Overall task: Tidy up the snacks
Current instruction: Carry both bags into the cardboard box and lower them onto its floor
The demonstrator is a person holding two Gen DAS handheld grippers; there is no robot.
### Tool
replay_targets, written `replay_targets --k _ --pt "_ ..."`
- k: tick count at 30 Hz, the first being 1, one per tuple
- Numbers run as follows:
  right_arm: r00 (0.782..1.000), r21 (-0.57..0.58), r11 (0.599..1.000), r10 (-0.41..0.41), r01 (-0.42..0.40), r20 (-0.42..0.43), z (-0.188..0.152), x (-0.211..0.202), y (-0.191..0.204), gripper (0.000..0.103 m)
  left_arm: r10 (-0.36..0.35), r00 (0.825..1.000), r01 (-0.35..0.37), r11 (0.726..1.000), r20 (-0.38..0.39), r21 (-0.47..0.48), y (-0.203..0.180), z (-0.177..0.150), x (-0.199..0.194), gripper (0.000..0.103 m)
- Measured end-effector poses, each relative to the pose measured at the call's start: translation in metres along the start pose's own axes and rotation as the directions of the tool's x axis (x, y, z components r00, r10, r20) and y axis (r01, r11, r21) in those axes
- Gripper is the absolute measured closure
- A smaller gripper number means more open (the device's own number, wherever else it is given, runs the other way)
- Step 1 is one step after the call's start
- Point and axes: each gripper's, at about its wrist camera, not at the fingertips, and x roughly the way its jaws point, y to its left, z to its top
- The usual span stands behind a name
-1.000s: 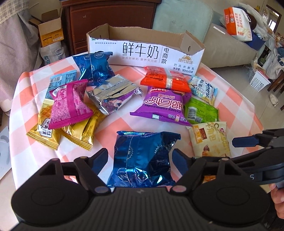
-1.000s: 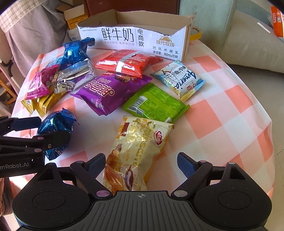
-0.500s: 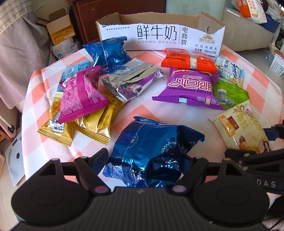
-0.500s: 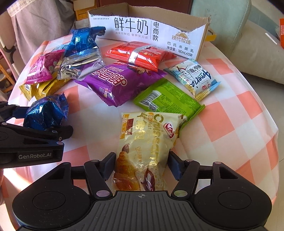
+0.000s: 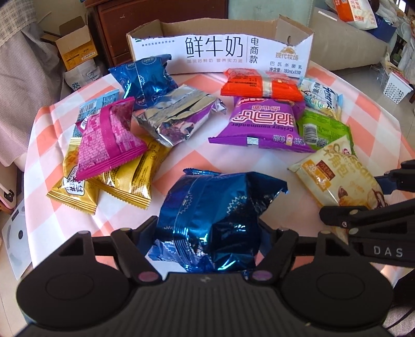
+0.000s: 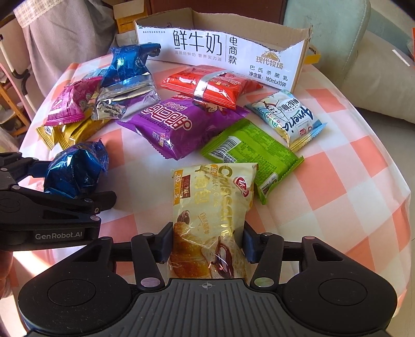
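Crumpled blue foil packet [image 5: 212,220] clamped in left gripper [image 5: 207,241], well in front of milk carton box [image 5: 220,49]. Cream croissant packet [image 6: 212,220] pinched in right gripper [image 6: 207,242], also before box.

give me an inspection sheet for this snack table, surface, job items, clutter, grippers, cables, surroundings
Surface: round table under a pink-and-white checked cloth.
Job's things: white cardboard milk box, open-topped, at the far edge; crinkled blue foil packet; cream croissant packet; purple crisp packet, red packet and green packet lying loose.
Clutter: magenta packet piled on yellow packets; silver foil packet.
Grippers: left gripper shut on the blue foil packet; right gripper shut on the croissant packet.
Cables: nothing seen.
Surroundings: brown wooden cabinet, small open carton, grey sofa.
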Motion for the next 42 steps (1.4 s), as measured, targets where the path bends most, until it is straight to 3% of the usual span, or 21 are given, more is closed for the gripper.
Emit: replay_targets --k 5,16,22,27,42 --pt "1.0 0.011 1.0 0.004 -0.004 0.03 0.001 -0.006 -0.002 0.053 0.021 0.999 -0.024 0.997 0.045 0.075 -0.009 -0.003 -0.009 0.033" --pt "0.995 -0.028 0.999 0.032 -0.03 0.096 0.006 -0.018 0.005 0.053 0.051 0.99 -0.057 0.997 0.135 0.042 0.007 0.0 -0.033 0.034" --pt "0.986 -0.081 0.996 0.044 -0.031 0.161 0.01 -0.028 0.011 0.053 0.096 0.974 -0.106 0.994 0.203 0.039 0.015 0.003 -0.047 0.034" --pt "0.976 -0.101 0.994 0.05 -0.029 0.211 0.015 -0.035 0.012 0.053 0.153 0.949 -0.162 0.987 0.275 0.01 0.023 0.012 -0.06 0.034" --pt "0.931 -0.099 0.995 0.061 -0.027 0.359 0.04 -0.055 0.002 0.053 0.145 0.913 -0.136 0.989 0.382 -0.051 0.036 0.043 -0.077 0.034"
